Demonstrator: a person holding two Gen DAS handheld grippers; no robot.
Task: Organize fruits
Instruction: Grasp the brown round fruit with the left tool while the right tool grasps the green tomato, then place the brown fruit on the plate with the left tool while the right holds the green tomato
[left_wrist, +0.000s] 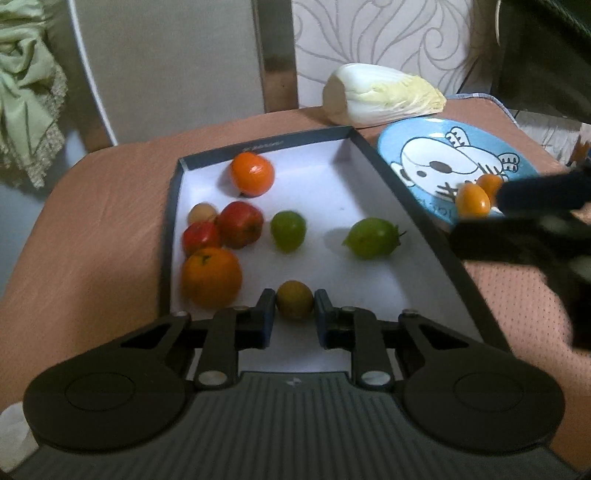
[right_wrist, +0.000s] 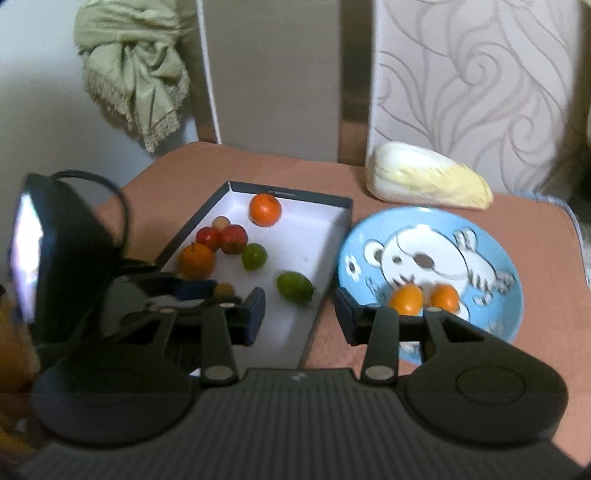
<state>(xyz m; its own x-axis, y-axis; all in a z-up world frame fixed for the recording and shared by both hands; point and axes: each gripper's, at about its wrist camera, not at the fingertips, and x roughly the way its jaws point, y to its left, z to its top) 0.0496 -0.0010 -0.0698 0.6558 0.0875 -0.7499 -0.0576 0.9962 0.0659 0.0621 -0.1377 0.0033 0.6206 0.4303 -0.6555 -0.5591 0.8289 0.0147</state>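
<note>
Fruits lie loose in an open box (left_wrist: 364, 147) on the counter (left_wrist: 92, 229); two small orange ones (right_wrist: 406, 300) already sit on the blue plate (right_wrist: 491, 236) at 3 o'clock of the box.

Left claw (left_wrist: 294, 308): narrowed onto a small brownish-yellow fruit (left_wrist: 294, 303) at the box's near edge, one pad against each side. Fruit still appears to rest on the box floor.

Right claw (right_wrist: 300, 314): wide, nothing between the pads, hanging over the box's right wall and the plate's near rim.

Risks, judged:
- Held fruit is round and smooth, gripped only at the pad tips; a quick lift could squirt it out at 12 o'clock into the box.
- Large orange (left_wrist: 211, 277) sits close at 10 o'clock of the left claw; a sideways swing may knock it.
- Both claws work close together; the right one crosses the left view at 3 o'clock, so paths to the plate may collide.
- Green fruit (left_wrist: 371, 237) lies at 1 o'clock of the left claw, on the way to the plate.
</note>
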